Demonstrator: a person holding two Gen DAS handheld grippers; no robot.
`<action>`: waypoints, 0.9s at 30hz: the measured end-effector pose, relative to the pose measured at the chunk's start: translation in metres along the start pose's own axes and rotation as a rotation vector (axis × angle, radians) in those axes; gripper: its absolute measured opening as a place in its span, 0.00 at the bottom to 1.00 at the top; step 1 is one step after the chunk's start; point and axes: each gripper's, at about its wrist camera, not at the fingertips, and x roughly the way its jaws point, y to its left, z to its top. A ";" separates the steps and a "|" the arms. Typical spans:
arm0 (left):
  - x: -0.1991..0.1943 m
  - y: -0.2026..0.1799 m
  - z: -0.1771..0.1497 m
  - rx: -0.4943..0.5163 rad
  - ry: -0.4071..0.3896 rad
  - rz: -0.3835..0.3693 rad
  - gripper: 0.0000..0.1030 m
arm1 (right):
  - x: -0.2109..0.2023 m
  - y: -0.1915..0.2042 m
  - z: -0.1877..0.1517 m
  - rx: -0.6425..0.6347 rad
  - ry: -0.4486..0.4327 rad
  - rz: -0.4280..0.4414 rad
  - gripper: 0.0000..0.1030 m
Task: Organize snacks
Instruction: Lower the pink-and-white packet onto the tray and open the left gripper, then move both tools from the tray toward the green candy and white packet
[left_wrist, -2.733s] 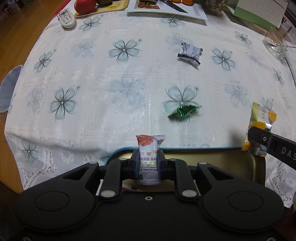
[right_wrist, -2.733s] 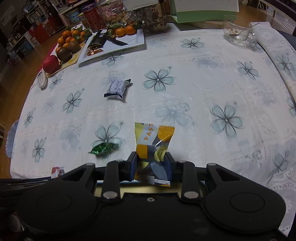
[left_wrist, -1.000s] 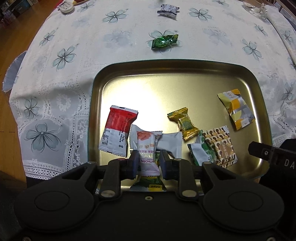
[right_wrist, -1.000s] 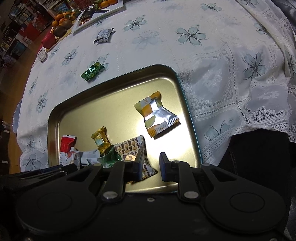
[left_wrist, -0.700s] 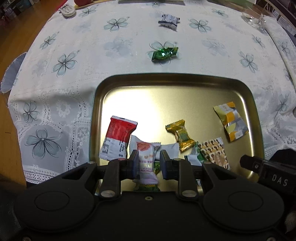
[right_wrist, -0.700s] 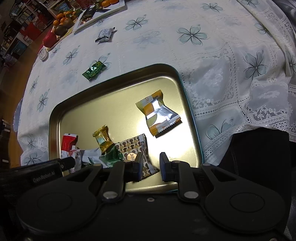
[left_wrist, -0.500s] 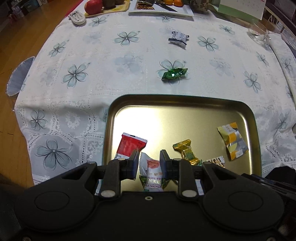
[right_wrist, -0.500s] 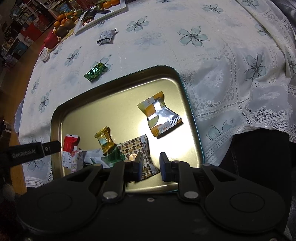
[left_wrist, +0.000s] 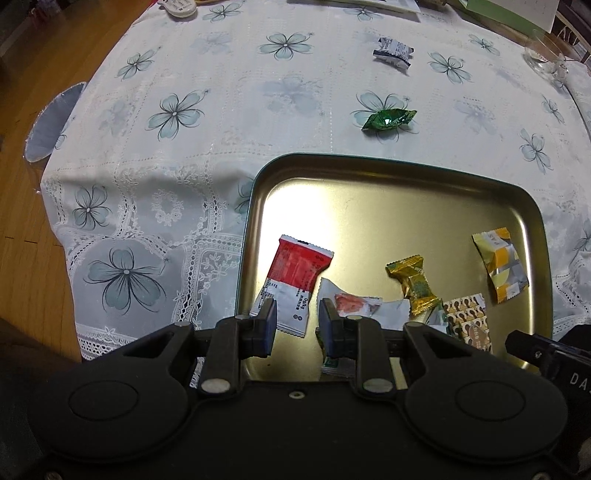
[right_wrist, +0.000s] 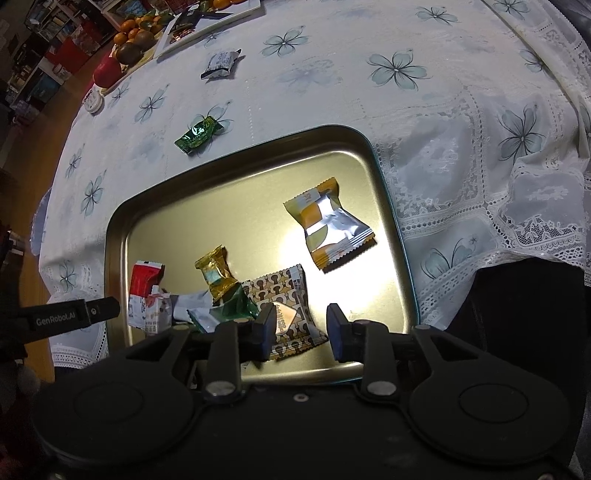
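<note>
Left gripper (left_wrist: 297, 325) hangs open and empty over the gold metal tray (left_wrist: 388, 192); the red-and-white snack packet (left_wrist: 295, 284) lies just beyond its fingertips, inside the tray.

Right gripper (right_wrist: 301, 328) is opening, nothing clamped.

White tablecloth (left_wrist: 229, 74) with blue flower print and lace hem covers table. Wood floor (left_wrist: 22, 206) at left. Far edge: white plate (right_wrist: 207, 26), board with oranges (right_wrist: 129, 27) and dark fruit, red apple (right_wrist: 105, 70), small white round object (right_wrist: 92, 101). Glass bowl (left_wrist: 546, 55) at far right.
</note>
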 end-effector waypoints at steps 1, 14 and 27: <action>0.002 0.000 0.000 -0.004 0.009 -0.001 0.34 | 0.001 0.002 0.001 -0.005 0.004 0.002 0.31; 0.009 -0.004 0.016 -0.003 0.000 0.021 0.34 | 0.009 0.024 0.033 -0.053 0.017 0.016 0.38; 0.039 -0.010 0.051 -0.020 0.076 -0.027 0.34 | 0.029 0.035 0.073 -0.073 0.021 -0.014 0.40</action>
